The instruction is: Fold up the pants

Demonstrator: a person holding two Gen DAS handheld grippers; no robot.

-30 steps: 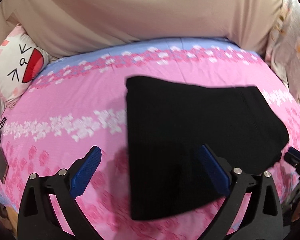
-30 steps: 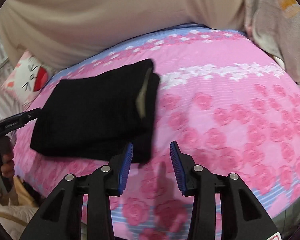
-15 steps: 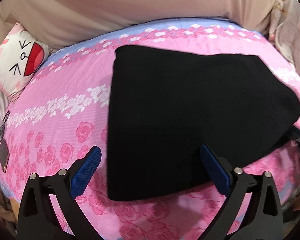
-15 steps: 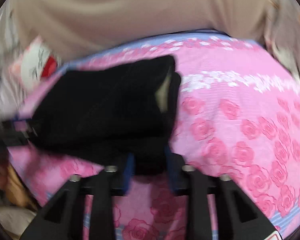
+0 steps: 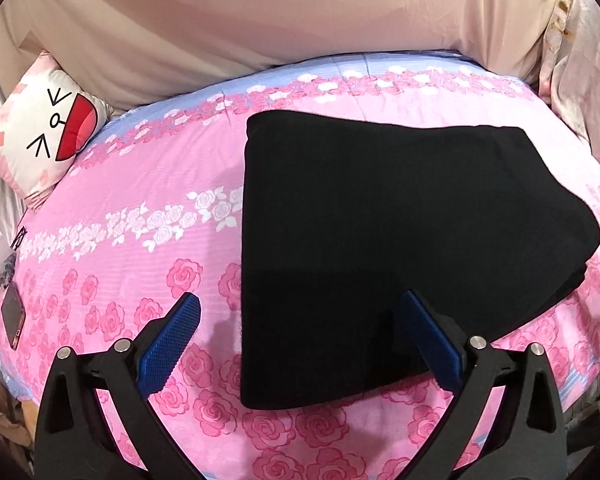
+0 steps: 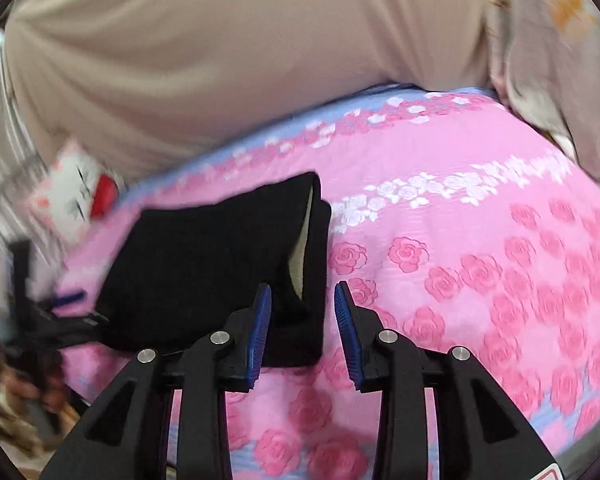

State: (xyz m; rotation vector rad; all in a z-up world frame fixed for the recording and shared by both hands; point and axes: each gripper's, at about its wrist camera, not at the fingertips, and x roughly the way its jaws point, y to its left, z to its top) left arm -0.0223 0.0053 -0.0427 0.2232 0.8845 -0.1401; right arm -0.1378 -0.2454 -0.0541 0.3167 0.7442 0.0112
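- Between the blue ribbed pads of the left gripper (image 5: 296, 330), which stood spread wide and gripped nothing, lay the near left corner of the folded black knit pants (image 5: 388, 248); one pad hung over bare quilt, the other over the cloth.
- At the right gripper (image 6: 302, 332), the jaws stood parted with a moderate gap and held nothing, poised just beside the near right corner of the same black bundle (image 6: 204, 268).
- Outward from both, the pants lay as a flat, thick, roughly four-sided stack on the pink rose-printed quilt (image 5: 132, 248), near its front edge, with a pale lining showing at the open right end.
- Judged by the look, the cloth would be soft, limp and light, with a matte knit that should not slip on ribbed pads; it would sag and unfold if lifted by one layer.
- A sound hold would pinch every layer at once at a corner or along the thick folded edge, one gripper to each end.
- Further off sat a white cat-face cushion (image 5: 40, 136) at the left, a dark phone (image 5: 12, 320) near the quilt's left edge, and a beige curtain (image 5: 280, 16) behind.
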